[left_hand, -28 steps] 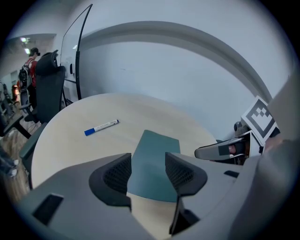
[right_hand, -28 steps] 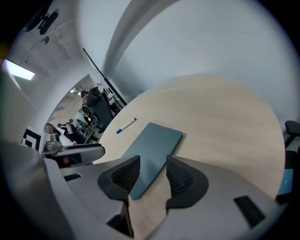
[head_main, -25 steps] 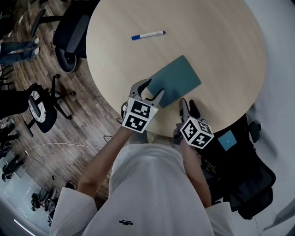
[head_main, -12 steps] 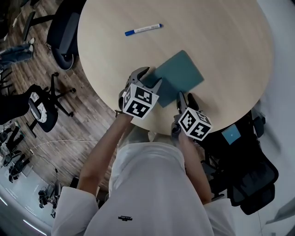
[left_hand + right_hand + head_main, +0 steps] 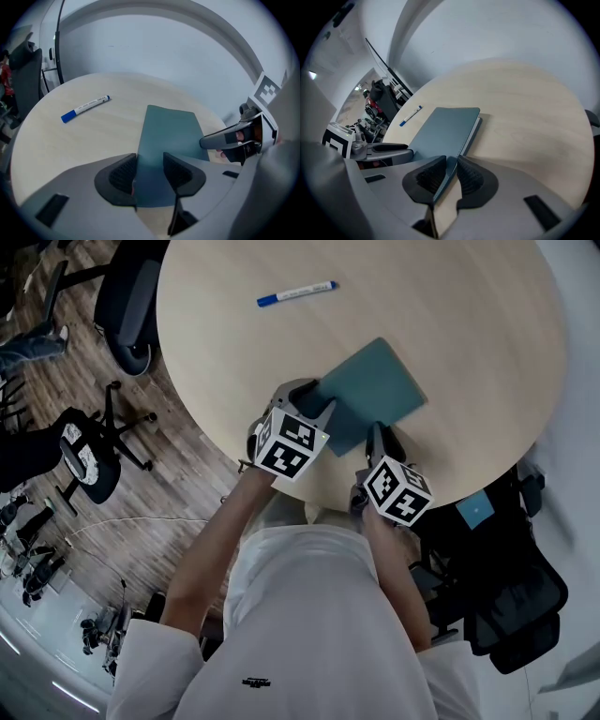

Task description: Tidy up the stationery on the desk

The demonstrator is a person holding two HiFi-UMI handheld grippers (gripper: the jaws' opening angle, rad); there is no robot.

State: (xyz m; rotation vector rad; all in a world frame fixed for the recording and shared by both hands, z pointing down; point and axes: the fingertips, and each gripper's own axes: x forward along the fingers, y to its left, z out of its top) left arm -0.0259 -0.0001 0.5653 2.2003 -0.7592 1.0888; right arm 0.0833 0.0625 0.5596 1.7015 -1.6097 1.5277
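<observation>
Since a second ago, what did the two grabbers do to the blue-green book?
Both grippers slid forward onto the teal notebook. The left gripper now has its jaws apart astride the notebook's near left corner. The right gripper now pinches the notebook's near edge. The notebook hardly moved on the table, and the blue-capped marker stayed put.

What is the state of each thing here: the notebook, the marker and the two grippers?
Notebook: closed, lying on the table.
Marker: blue cap on, lying flat, apart from the notebook.
Left gripper: jaws apart, one on each side of the notebook's corner.
Right gripper: jaws shut on the notebook's near edge.
</observation>
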